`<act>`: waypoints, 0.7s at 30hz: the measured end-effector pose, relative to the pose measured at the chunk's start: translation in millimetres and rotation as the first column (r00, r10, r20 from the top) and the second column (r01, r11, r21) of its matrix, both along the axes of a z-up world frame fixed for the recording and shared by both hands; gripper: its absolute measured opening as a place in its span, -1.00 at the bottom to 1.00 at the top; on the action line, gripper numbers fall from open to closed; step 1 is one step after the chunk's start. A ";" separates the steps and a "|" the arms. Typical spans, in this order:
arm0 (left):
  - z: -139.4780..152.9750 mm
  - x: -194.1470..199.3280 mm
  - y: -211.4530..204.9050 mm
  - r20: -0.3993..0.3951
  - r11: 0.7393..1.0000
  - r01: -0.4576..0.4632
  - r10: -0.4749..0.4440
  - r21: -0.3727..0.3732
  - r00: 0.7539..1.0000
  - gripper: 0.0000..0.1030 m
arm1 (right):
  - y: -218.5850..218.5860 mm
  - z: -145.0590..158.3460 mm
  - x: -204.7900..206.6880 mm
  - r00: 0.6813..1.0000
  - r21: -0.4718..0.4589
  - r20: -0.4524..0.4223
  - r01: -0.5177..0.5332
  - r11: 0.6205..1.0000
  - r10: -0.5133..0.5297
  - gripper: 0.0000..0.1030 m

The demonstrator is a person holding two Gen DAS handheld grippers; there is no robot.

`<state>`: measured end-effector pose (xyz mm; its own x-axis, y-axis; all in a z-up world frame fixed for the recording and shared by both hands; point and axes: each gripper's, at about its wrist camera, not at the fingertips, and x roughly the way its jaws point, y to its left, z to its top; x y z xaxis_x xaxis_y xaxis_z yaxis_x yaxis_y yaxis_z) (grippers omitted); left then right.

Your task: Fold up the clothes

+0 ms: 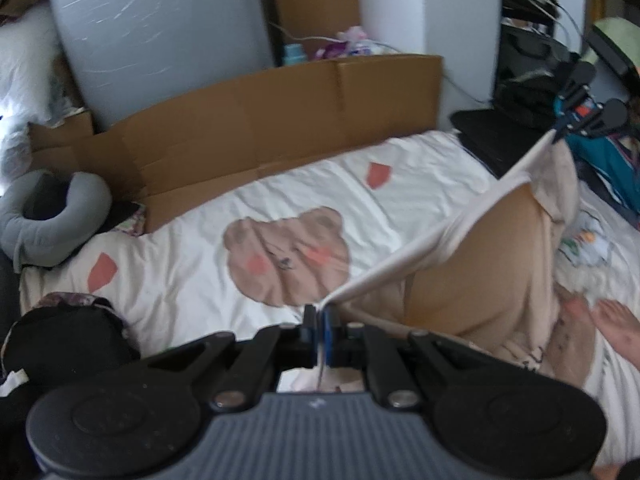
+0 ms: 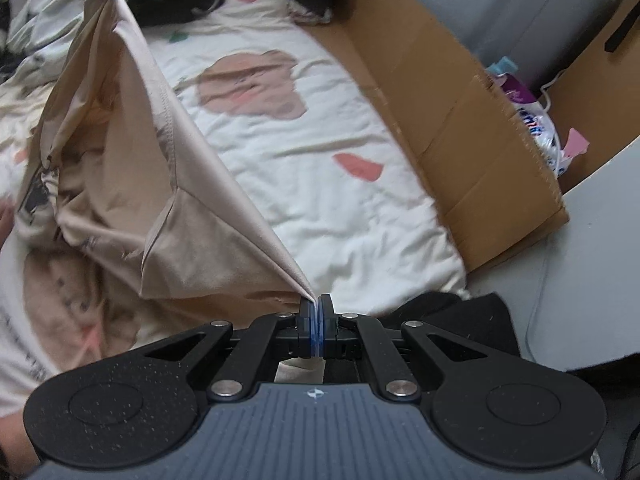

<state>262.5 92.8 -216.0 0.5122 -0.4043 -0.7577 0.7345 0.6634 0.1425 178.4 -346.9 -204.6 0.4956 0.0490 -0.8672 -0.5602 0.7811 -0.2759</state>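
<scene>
The left gripper (image 1: 320, 320) and right gripper (image 2: 316, 308) are each clamping their jaws on an edge of the beige garment (image 1: 480, 264), stretching it taut above the bed (image 1: 200, 280).

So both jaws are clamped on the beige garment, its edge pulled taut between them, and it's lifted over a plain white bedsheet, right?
Not quite: the sheet isn't plain. The left wrist view shows a bear face print and red patches on the white bedsheet. The rest holds: left gripper and right gripper are shut on the beige garment, its edge taut between them.
</scene>
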 end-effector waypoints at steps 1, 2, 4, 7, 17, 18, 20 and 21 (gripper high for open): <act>-0.8 7.5 -0.1 0.003 1.000 -0.013 0.013 -0.002 1.000 -0.95 | 0.1 -0.7 8.1 1.000 -0.002 0.007 0.008 1.000 -0.008 -1.00; -2.6 17.1 -0.8 0.005 1.000 -0.024 0.024 -0.002 1.000 -0.95 | 0.1 -1.4 16.2 1.000 -0.004 0.014 0.016 1.000 -0.015 -1.00; -6.5 32.0 -1.8 0.008 0.999 -0.040 0.040 0.003 0.999 -0.95 | -0.4 -4.2 32.8 0.999 0.000 0.022 0.039 0.999 -0.039 -1.00; -16.3 56.0 -2.8 0.010 0.998 -0.061 0.061 0.015 0.998 -0.95 | -2.4 -13.1 62.2 0.996 0.004 0.031 0.080 0.997 -0.080 -1.00; -54.4 141.7 3.3 0.009 0.985 -0.170 0.170 0.027 0.985 -0.95 | 11.3 -57.2 158.5 0.985 -0.038 0.055 0.166 0.985 -0.164 -1.00; -58.2 149.4 2.9 0.011 0.983 -0.181 0.181 0.029 0.983 -0.95 | 14.0 -62.0 169.0 0.984 -0.045 0.057 0.172 0.984 -0.169 -1.00; -65.5 164.9 2.1 0.017 0.979 -0.202 0.202 0.038 0.979 -0.95 | 19.8 -70.6 187.2 0.983 -0.055 0.060 0.179 0.982 -0.176 -1.00; -68.8 172.2 1.7 0.022 0.976 -0.214 0.213 0.042 0.977 -0.95 | 22.4 -74.6 196.9 0.982 -0.059 0.060 0.181 0.982 -0.178 -1.00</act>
